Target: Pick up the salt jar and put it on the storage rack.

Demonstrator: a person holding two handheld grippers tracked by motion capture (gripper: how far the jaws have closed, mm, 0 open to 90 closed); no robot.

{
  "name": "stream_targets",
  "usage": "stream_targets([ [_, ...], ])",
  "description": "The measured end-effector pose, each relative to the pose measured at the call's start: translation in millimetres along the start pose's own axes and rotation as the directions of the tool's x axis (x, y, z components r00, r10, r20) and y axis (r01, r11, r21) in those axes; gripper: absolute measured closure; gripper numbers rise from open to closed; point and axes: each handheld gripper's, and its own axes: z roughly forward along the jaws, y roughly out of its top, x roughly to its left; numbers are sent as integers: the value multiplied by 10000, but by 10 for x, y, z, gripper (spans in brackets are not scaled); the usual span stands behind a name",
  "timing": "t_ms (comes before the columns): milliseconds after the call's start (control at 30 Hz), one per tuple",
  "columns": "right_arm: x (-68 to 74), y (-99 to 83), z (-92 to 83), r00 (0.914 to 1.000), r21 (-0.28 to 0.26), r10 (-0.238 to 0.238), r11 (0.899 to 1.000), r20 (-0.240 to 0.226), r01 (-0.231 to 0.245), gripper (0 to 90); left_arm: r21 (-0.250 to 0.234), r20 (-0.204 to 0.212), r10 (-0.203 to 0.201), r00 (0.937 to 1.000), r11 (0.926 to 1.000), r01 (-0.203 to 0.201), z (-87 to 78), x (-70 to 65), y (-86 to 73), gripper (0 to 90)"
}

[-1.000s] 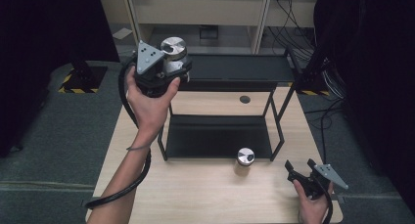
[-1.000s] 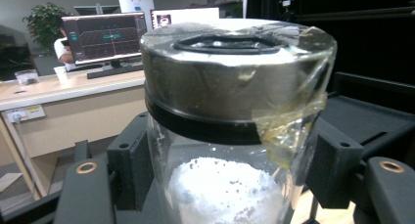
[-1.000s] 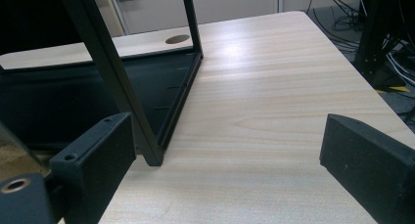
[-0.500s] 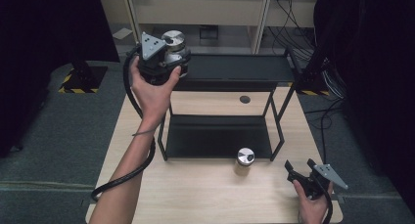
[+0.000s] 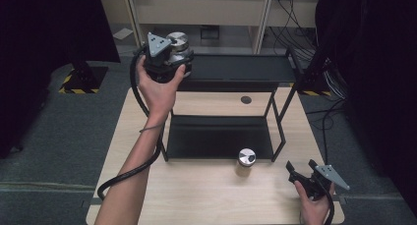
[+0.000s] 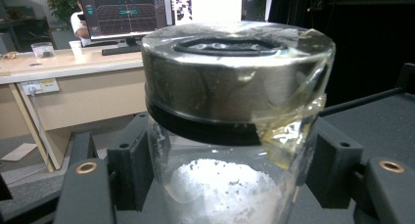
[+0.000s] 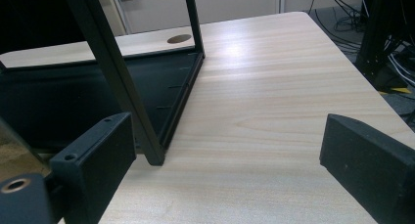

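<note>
A glass jar with a silver metal lid is held up over the left end of the black rack's top shelf, with my left gripper shut on it. In the left gripper view the jar has white powder inside and clear tape hanging from its lid, and the left gripper clasps its glass body. A second lidded jar stands on the table just in front of the rack. My right gripper rests low at the table's front right, open, with nothing between its jaws.
The black two-level rack has a lower tray and thin corner posts. The wooden table has a round hole behind the rack. A cable trails from the left gripper. Desks and a monitor stand beyond.
My left hand has carried the jar to the right, closer to the top shelf's left end. The right gripper and the second jar have stayed put.
</note>
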Motion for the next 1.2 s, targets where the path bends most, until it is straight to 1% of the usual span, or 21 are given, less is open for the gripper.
stream_targets([
  [333, 1, 4, 2, 10000, 20, -29, 10000, -1, 29, 66, -10, 9, -31, 10000, 10000, 31, 52, 5, -13, 305],
  [467, 2, 3, 2, 10000, 16, -32, 10000, -2, 32, 66, -101, 7, -142, 9999, 9998, 142, 76, 1, -40, 304],
  [800, 0, 0, 1, 10000, -3, -41, 10000, -13, 41, 66, -115, -117, -210, 9997, 9997, 209, 121, -11, -40, 304],
  [1033, 3, 1, 2, 10000, 7, -58, 10000, -8, 58, 66, -54, -37, -212, 9998, 9998, 212, 126, 11, -24, 303],
  [1100, 4, 1, 2, 10000, 8, -66, 10000, -2, 66, 66, -80, 32, -188, 9998, 9998, 188, 125, 27, -31, 302],
  [1133, 5, 2, 2, 10000, 14, -73, 10000, 0, 73, 66, -188, 92, -283, 9996, 9994, 284, 124, 37, -50, 299],
  [1167, 6, 2, 2, 10000, 16, -78, 10000, 3, 78, 66, -272, 90, -423, 9991, 9987, 426, 119, 36, -61, 265],
  [1200, 6, 3, 2, 10000, 20, -73, 10000, 2, 73, 66, -372, 110, -552, 9984, 9978, 556, 113, 35, -72, 189],
])
